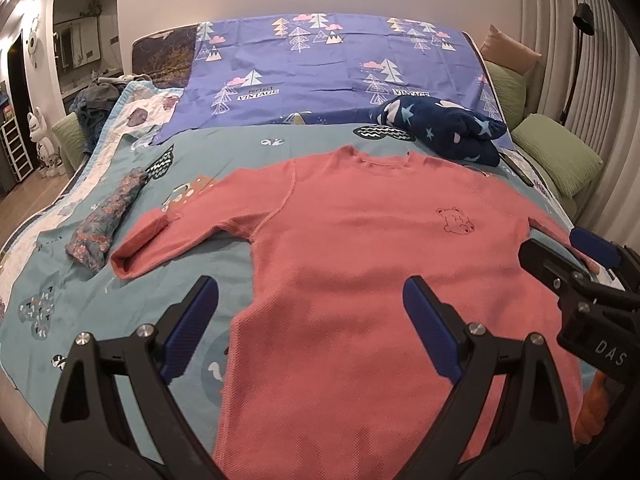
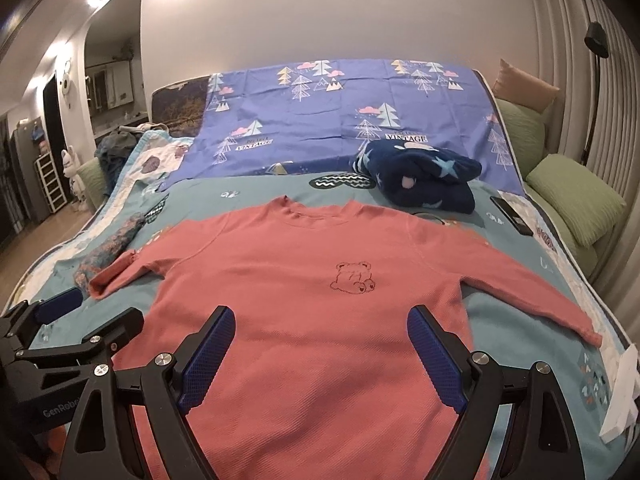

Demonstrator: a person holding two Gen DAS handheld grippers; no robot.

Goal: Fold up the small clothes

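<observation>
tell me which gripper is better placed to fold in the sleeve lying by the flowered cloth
Left. The left gripper hangs open over the shirt's edge on that side, nearer that sleeve; the right gripper sits farther over.

Home bedroom. Bed (image 2: 248, 200) fills view, teal cartoon-print sheet, purple tree-print cloth (image 2: 340, 120) over far end against plain wall. Green pillows (image 2: 576, 196) along right side, beside ribbed wall panel and black floor lamp (image 2: 596, 44). Pink shirt (image 2: 320, 300) spread flat on bed, folded navy star blanket (image 2: 424, 176) behind it, floral roll (image 1: 108, 220) at left. Clothes heap (image 1: 96, 108) on far left corner. Arched doorway (image 2: 112, 52) at left, wood floor, white rack (image 1: 16, 148), white figurine (image 1: 42, 136), ceiling spotlights.
</observation>
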